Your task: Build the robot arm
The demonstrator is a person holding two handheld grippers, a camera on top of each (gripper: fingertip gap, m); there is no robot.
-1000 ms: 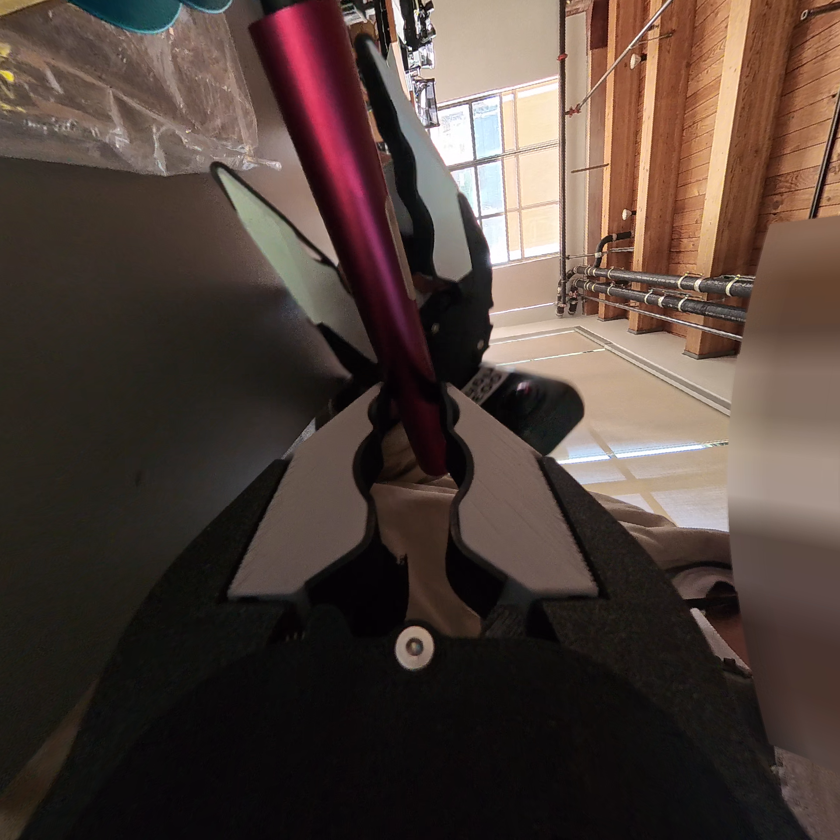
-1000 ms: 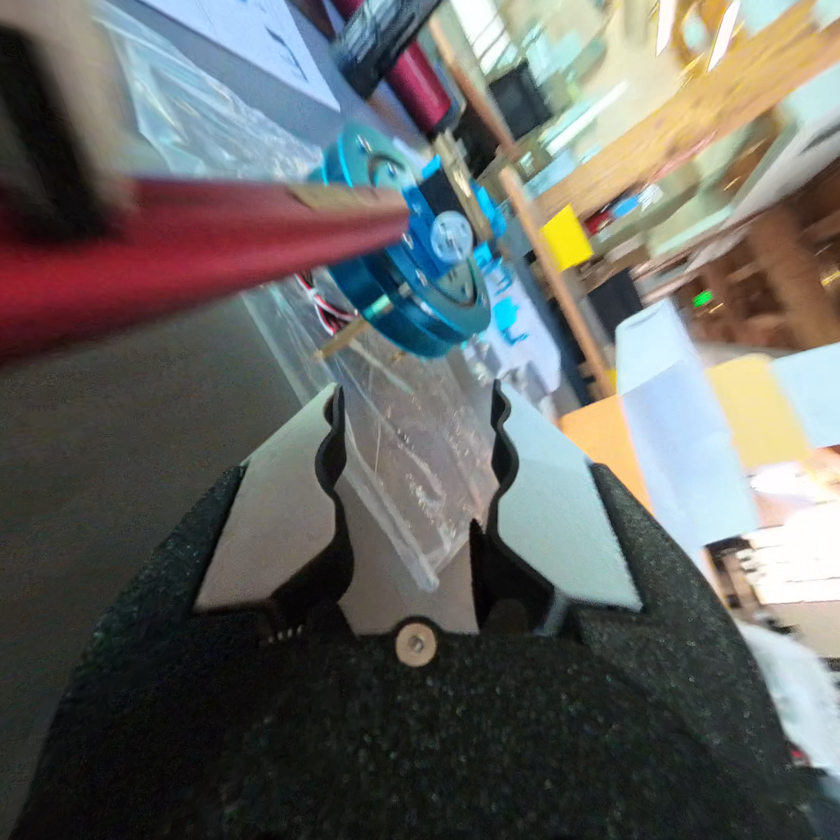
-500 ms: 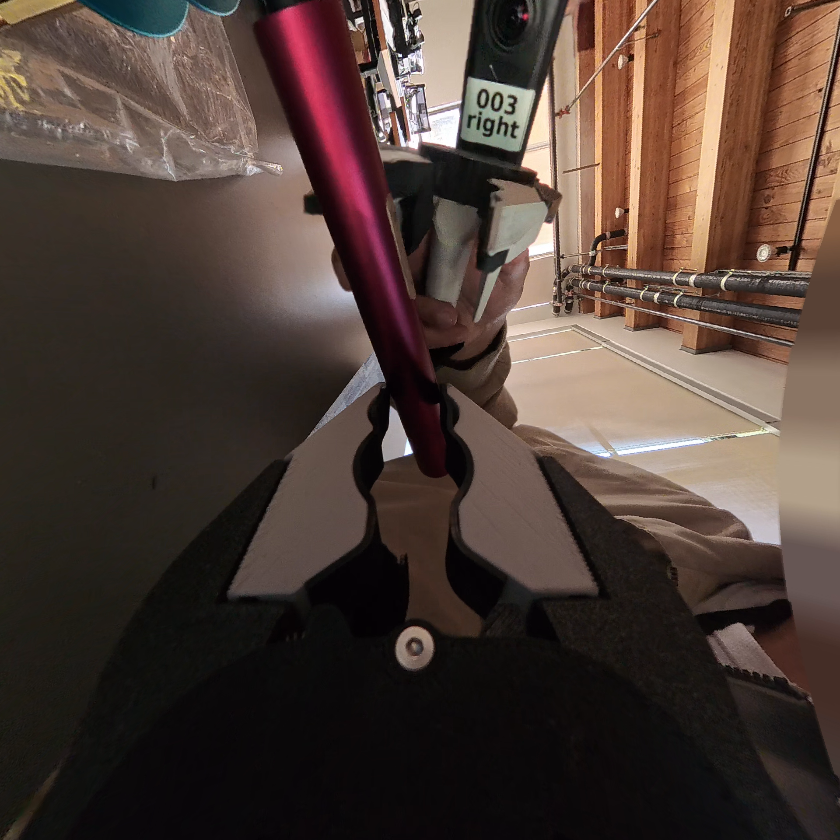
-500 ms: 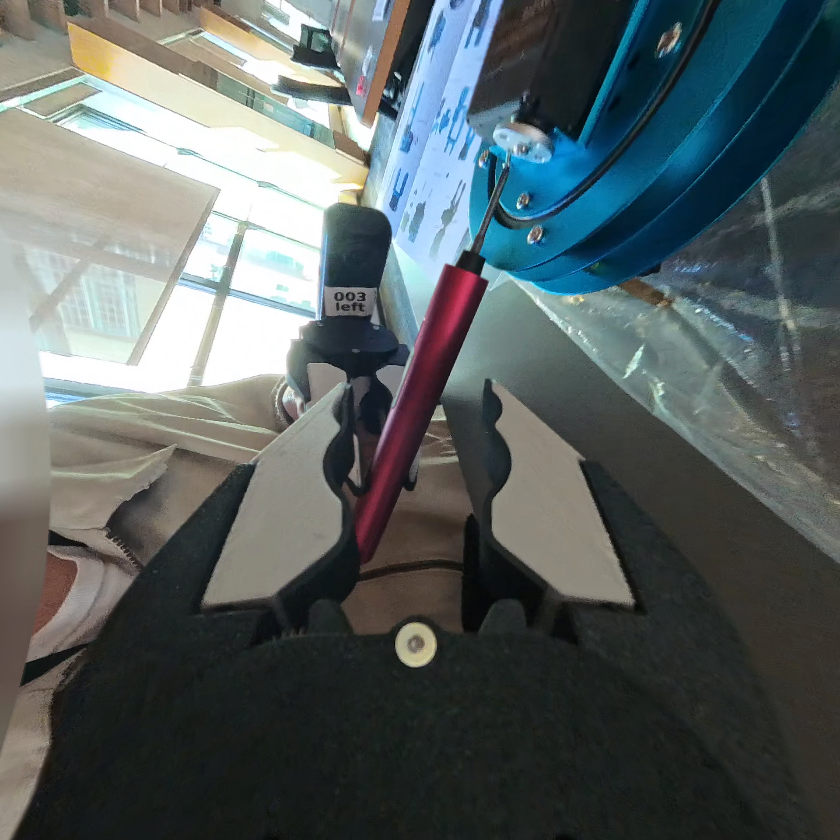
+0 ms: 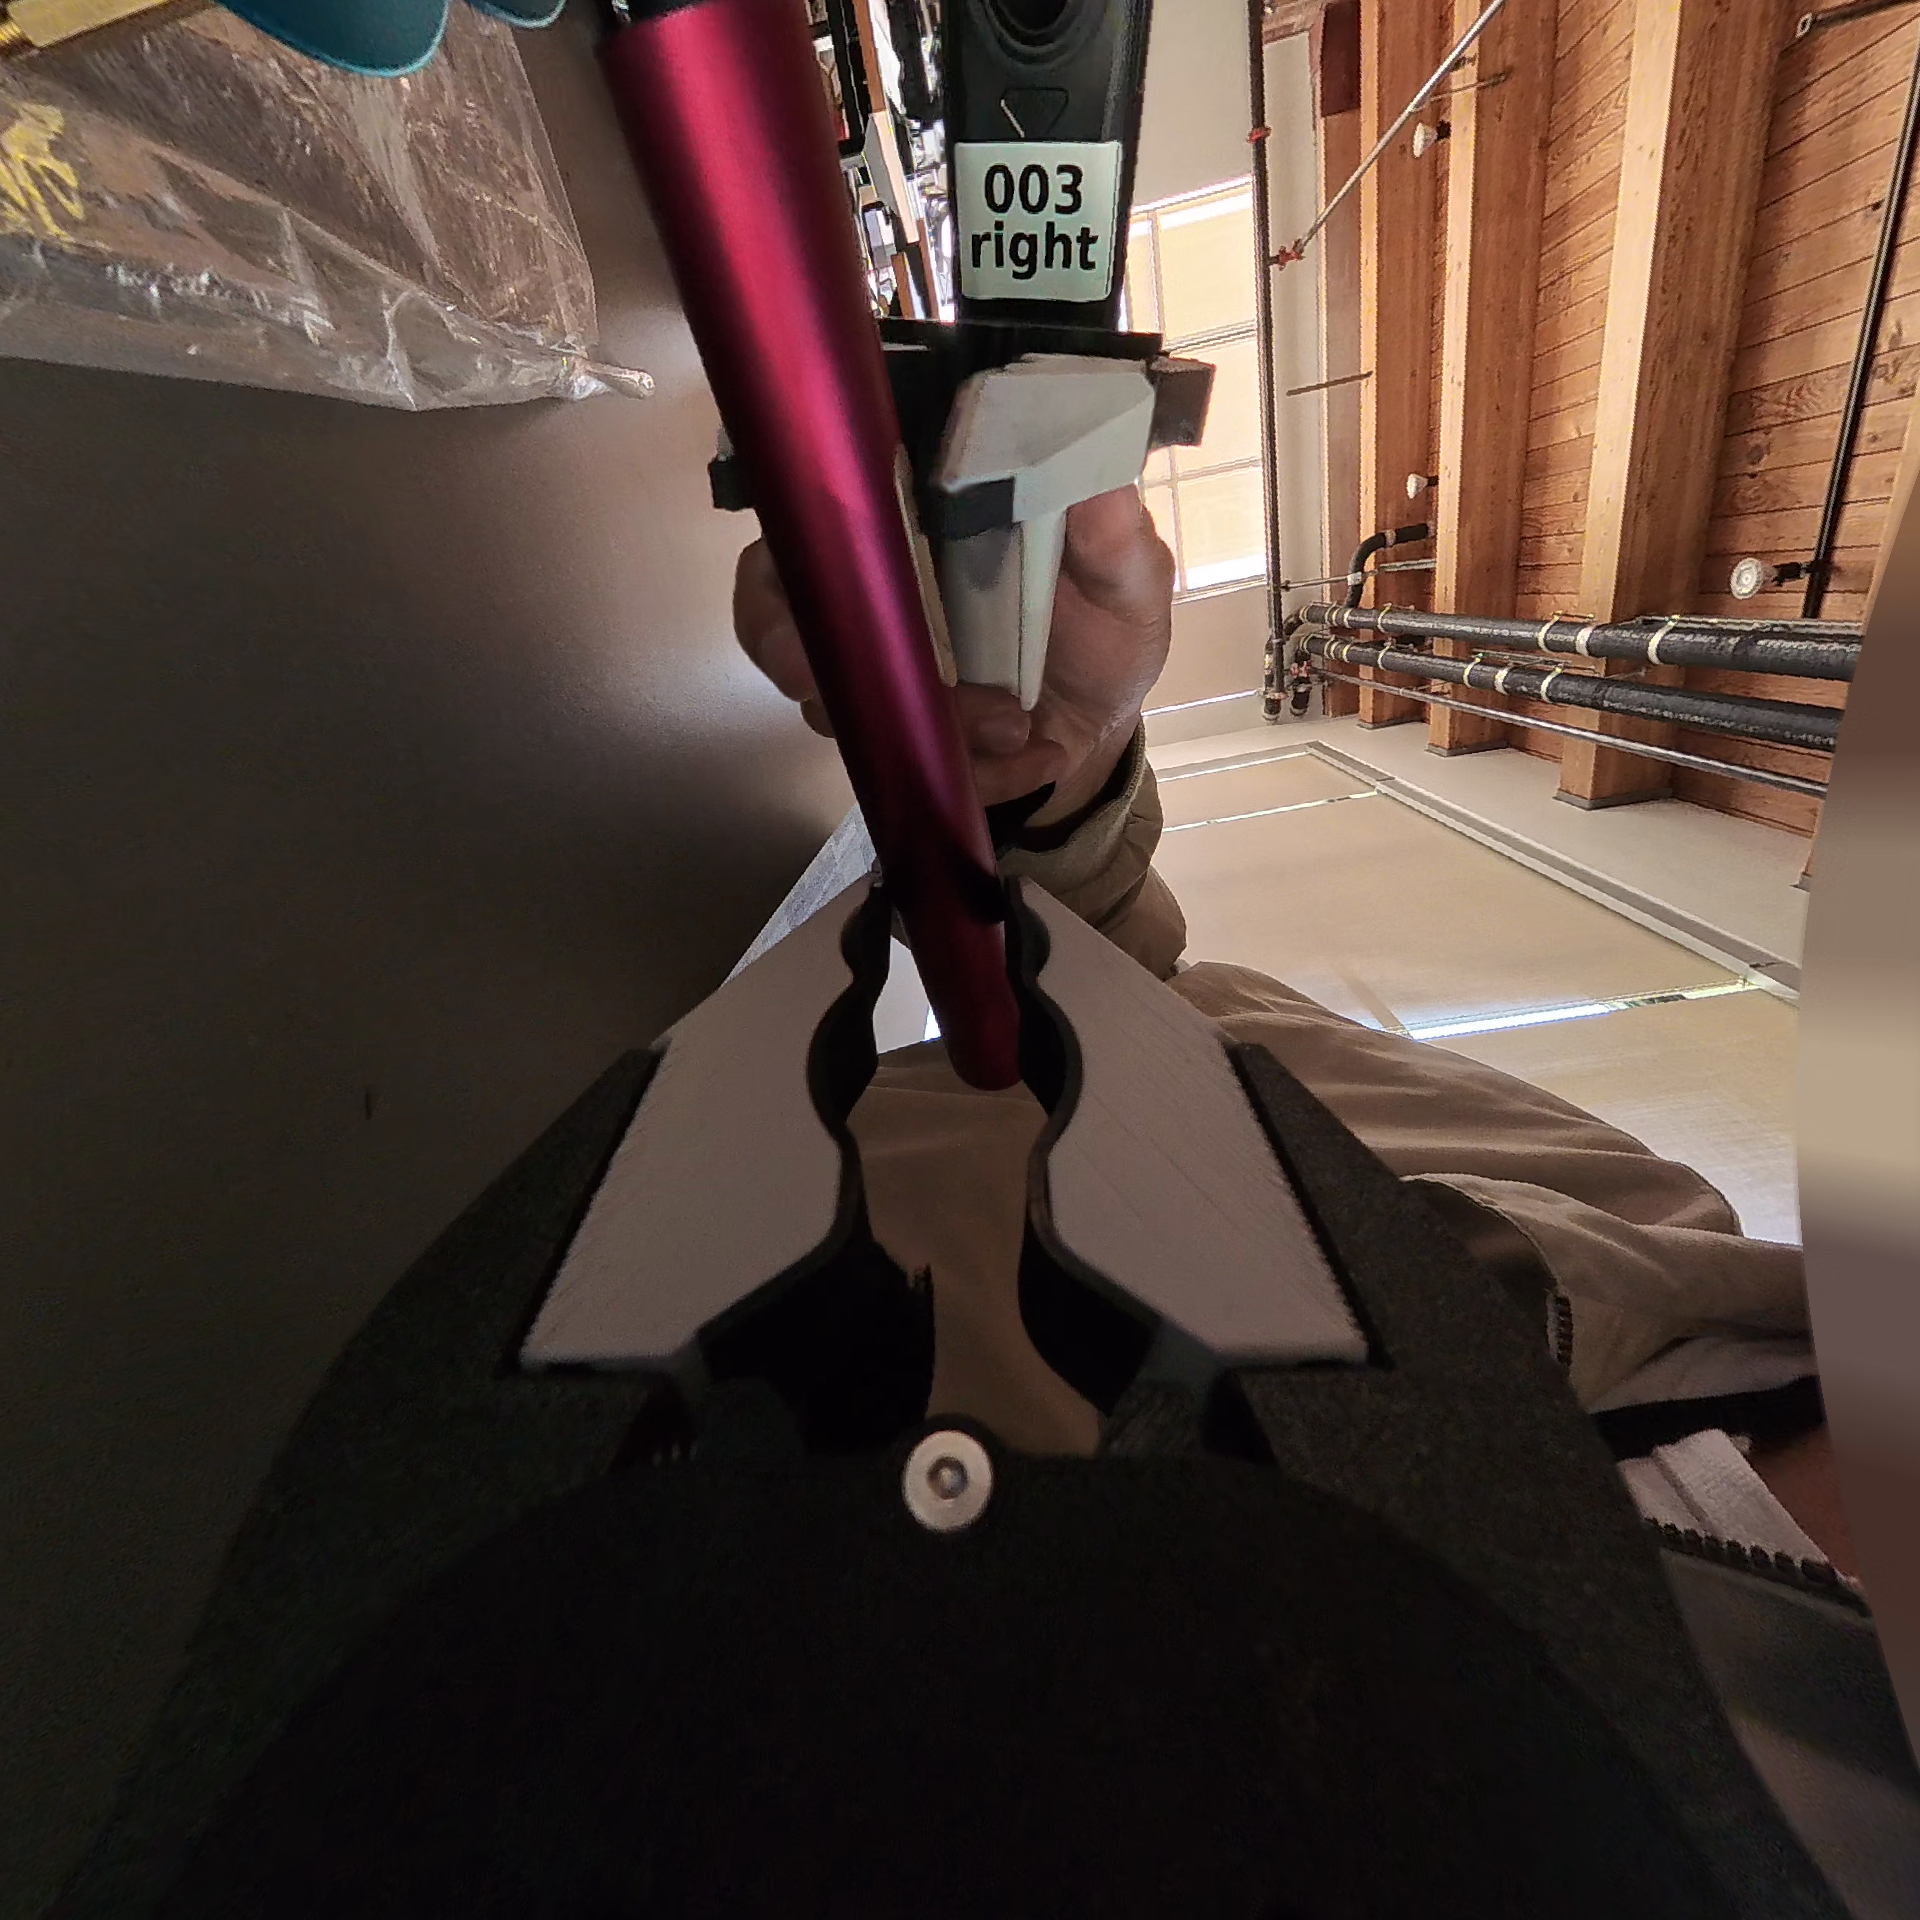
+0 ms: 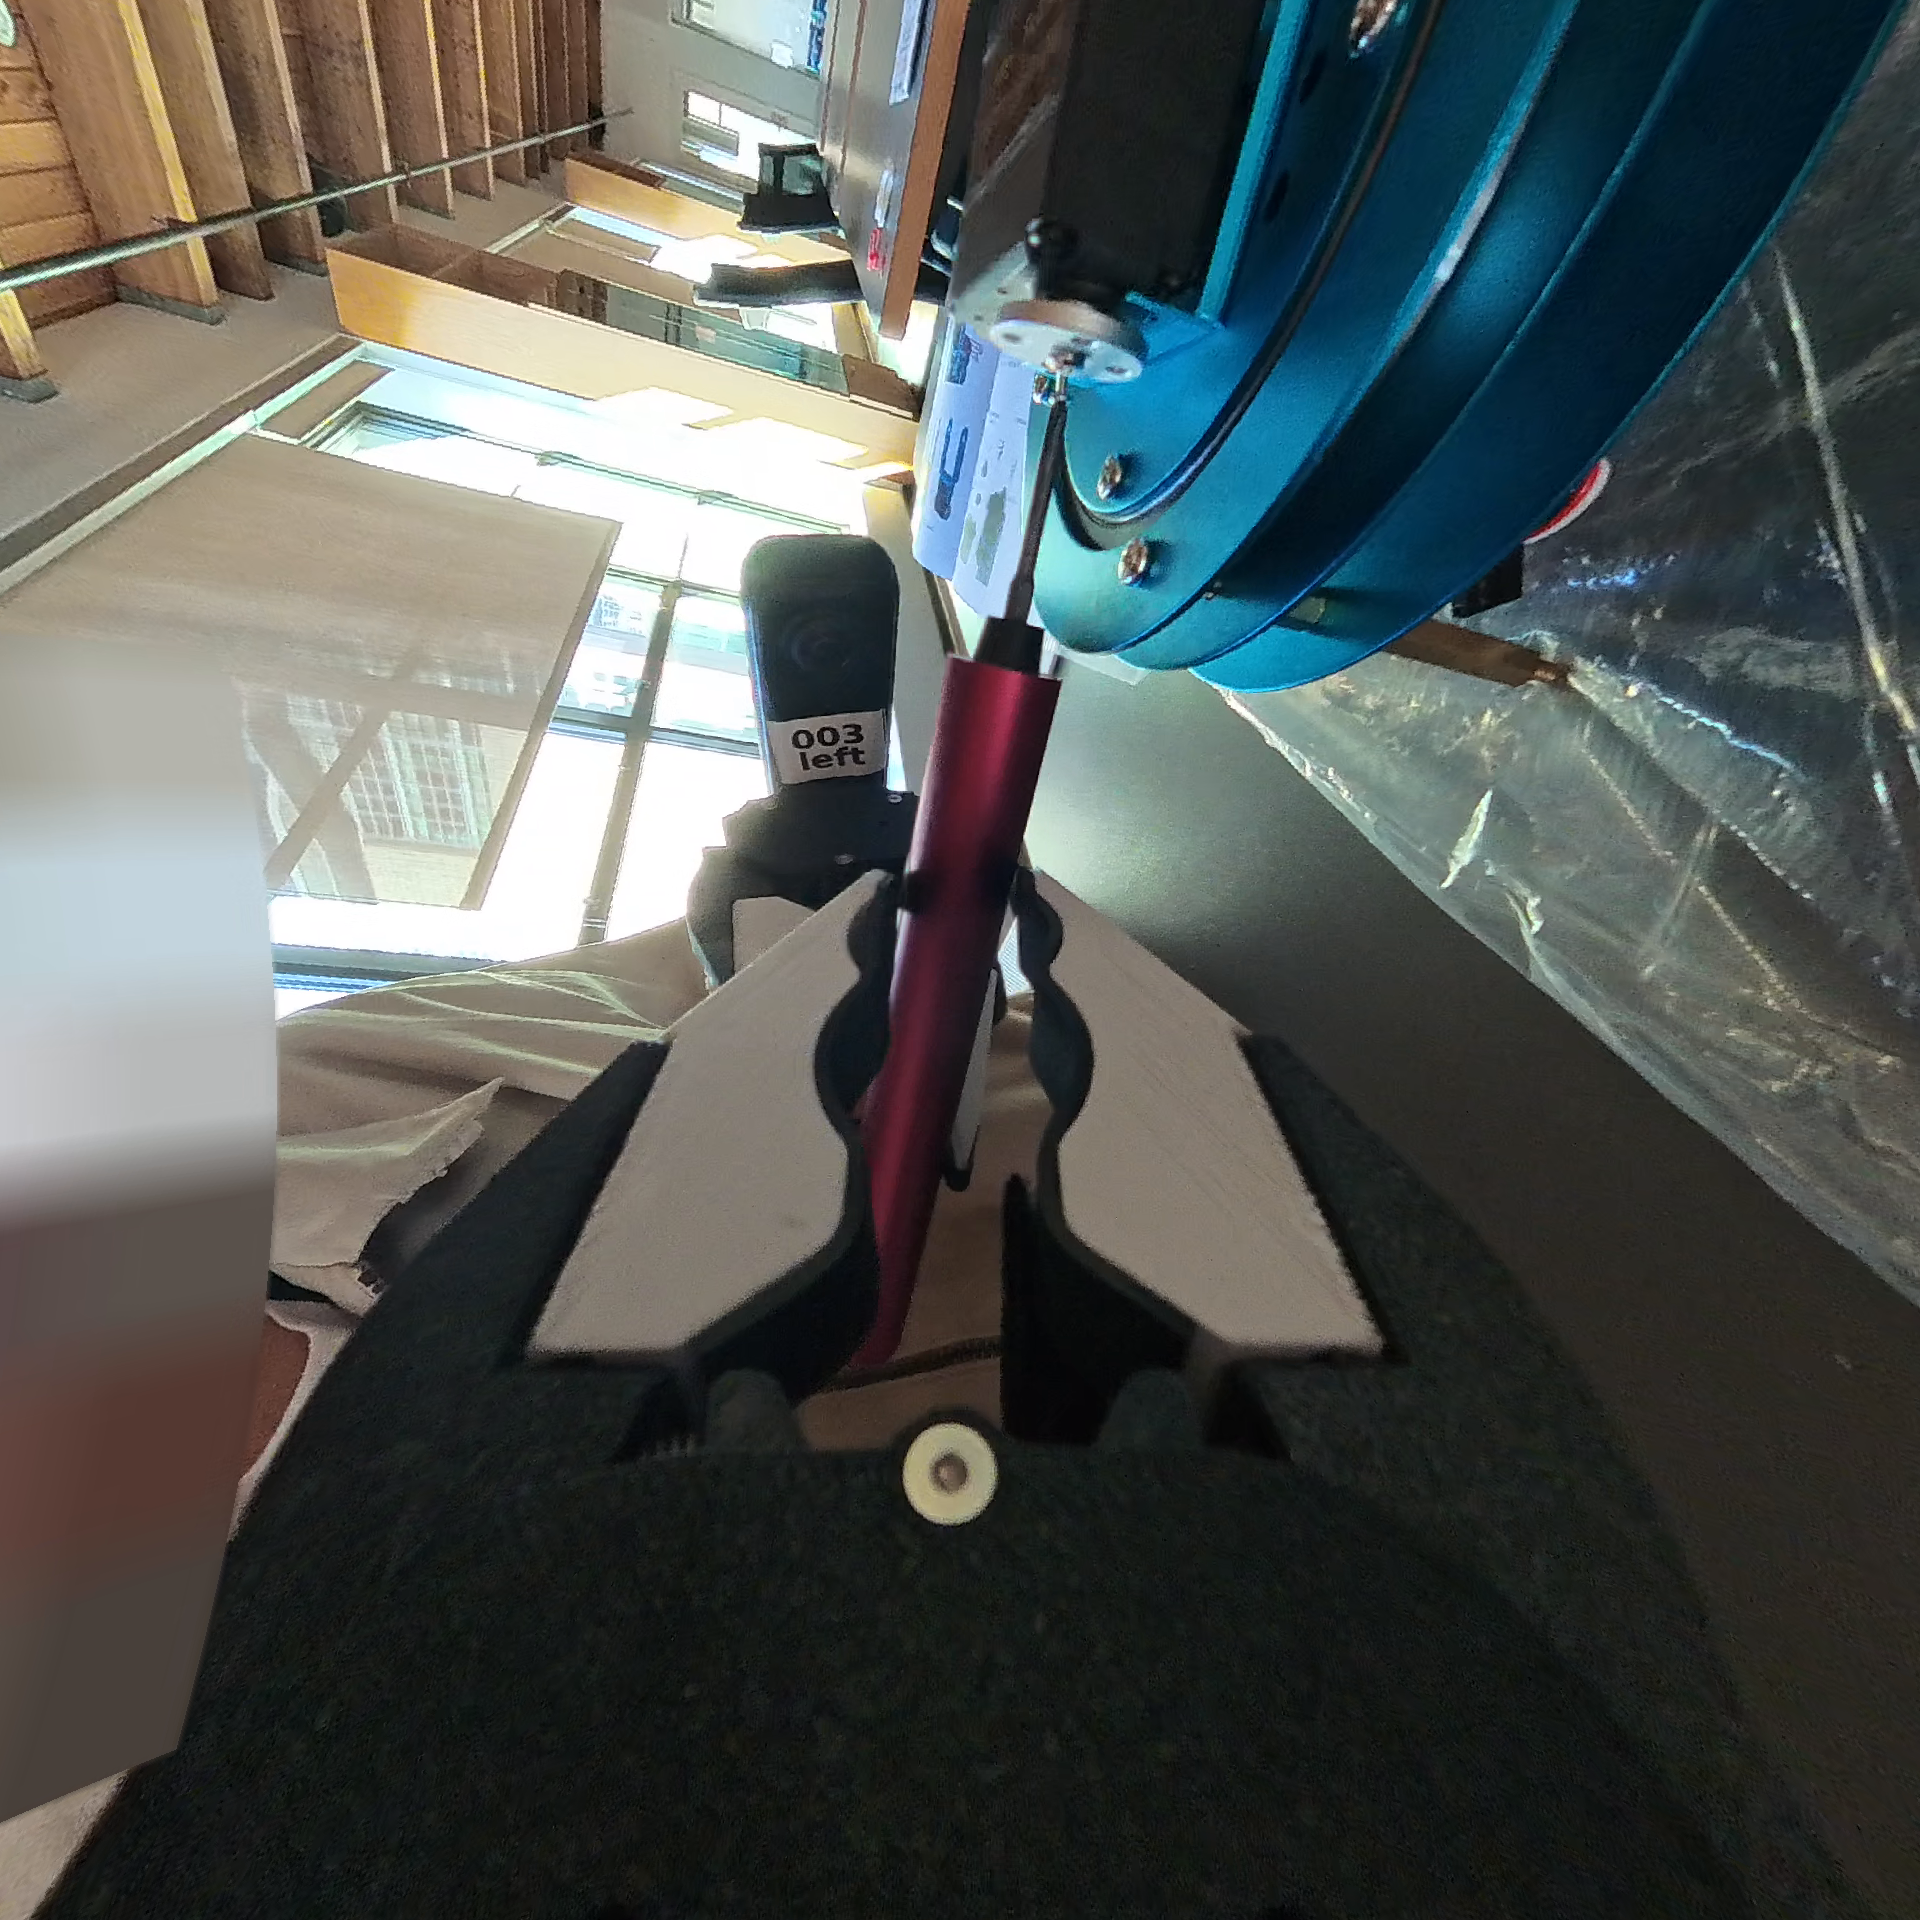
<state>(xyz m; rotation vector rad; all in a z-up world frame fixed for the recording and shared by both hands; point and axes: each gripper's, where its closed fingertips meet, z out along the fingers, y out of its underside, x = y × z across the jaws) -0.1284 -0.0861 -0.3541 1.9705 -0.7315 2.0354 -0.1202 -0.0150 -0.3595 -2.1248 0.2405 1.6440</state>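
Note:
A magenta metal screwdriver (image 5: 790,364) runs from my left gripper (image 5: 948,909) up towards a blue disc assembly (image 5: 353,31). My left gripper is shut on the lower end of the handle. In the right wrist view my right gripper (image 6: 954,896) is shut on the same screwdriver (image 6: 982,769), higher up the handle. The thin bit touches a screw on the silver hub (image 6: 1070,338) of the blue disc assembly (image 6: 1455,364). The two grippers face each other. The right gripper's white finger (image 5: 1023,582) shows beside the handle in the left wrist view.
The blue assembly lies on a clear plastic bag (image 6: 1662,883) on a dark table top (image 6: 1351,1039). The bag also shows in the left wrist view (image 5: 260,229). A person's hand (image 5: 1081,644) and beige sleeve (image 5: 1455,1143) are behind the grippers. Printed sheets (image 6: 966,499) lie beyond the assembly. Left tips to right tips: about 7 centimeters.
My right gripper swung round to face the left one, came up to the screwdriver handle and closed on it. My left gripper stayed shut on the handle.

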